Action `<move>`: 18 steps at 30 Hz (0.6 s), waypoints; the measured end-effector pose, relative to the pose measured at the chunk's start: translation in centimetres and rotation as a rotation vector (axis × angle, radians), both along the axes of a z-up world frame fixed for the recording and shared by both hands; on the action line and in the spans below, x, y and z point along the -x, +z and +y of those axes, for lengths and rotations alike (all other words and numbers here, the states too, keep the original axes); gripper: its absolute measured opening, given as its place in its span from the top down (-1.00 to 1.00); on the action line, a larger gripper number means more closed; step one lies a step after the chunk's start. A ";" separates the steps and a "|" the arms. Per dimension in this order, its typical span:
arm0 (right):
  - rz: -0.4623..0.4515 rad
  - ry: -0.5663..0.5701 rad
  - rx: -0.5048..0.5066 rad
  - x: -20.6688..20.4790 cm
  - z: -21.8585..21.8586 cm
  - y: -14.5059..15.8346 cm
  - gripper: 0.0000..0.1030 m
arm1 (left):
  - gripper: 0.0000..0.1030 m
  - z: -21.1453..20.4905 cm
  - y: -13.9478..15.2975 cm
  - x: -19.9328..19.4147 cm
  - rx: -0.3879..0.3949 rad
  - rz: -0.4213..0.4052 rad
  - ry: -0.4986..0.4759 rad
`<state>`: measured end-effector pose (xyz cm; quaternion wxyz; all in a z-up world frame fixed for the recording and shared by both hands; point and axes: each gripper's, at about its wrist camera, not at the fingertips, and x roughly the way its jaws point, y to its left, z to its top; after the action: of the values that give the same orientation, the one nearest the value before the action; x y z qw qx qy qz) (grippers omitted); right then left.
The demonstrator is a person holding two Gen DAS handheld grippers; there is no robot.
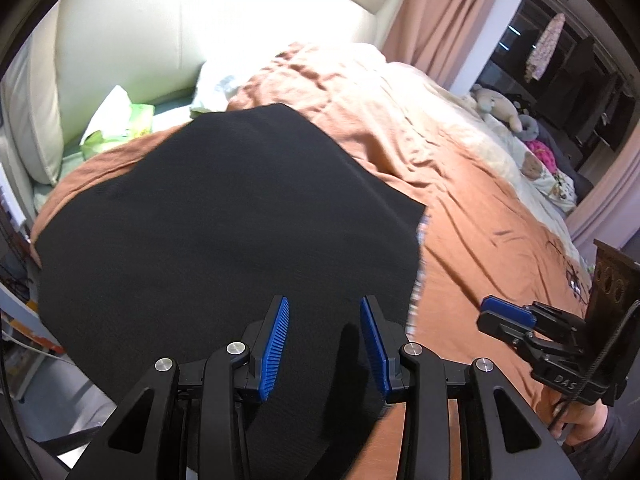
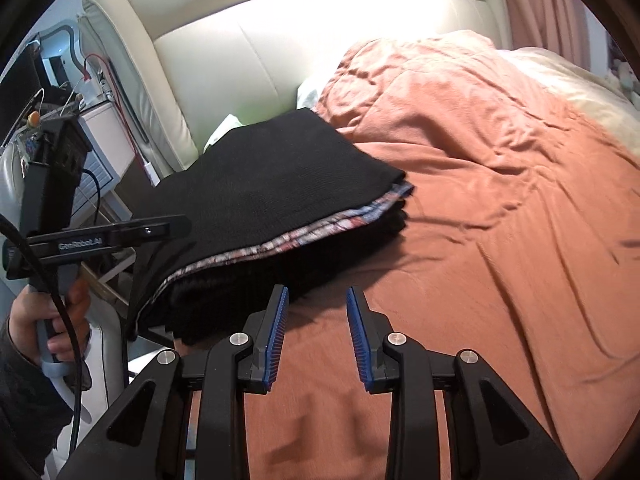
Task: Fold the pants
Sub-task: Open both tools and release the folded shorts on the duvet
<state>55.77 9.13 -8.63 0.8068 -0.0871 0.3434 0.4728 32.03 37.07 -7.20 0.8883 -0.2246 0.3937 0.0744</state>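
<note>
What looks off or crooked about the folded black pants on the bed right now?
The pants lie folded on the orange blanket, but the layers do not line up: a strip of plaid lining peeks out along the right edge, and the near end overhangs the bedside.

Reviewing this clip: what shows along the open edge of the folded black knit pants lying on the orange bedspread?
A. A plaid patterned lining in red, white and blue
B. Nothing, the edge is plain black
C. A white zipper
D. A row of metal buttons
A: in the right wrist view, a plaid patterned lining peeks out between the layers of the folded black knit pants on the orange bedspread.
</note>
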 end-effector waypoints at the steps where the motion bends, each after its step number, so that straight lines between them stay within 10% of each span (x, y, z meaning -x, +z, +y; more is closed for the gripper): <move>1: -0.003 -0.005 0.000 0.3 -0.7 0.2 0.45 | 0.24 -0.3 0.0 0.0 0.003 -0.001 -0.005; 18: 0.015 -0.139 -0.083 5.7 -15.2 1.3 0.13 | 0.24 -4.0 -2.5 0.8 -0.038 0.098 0.006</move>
<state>50.04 -6.05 -7.38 0.8379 -0.0260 0.3348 0.4302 31.28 33.04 -9.74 0.8718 -0.2050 0.4345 0.0953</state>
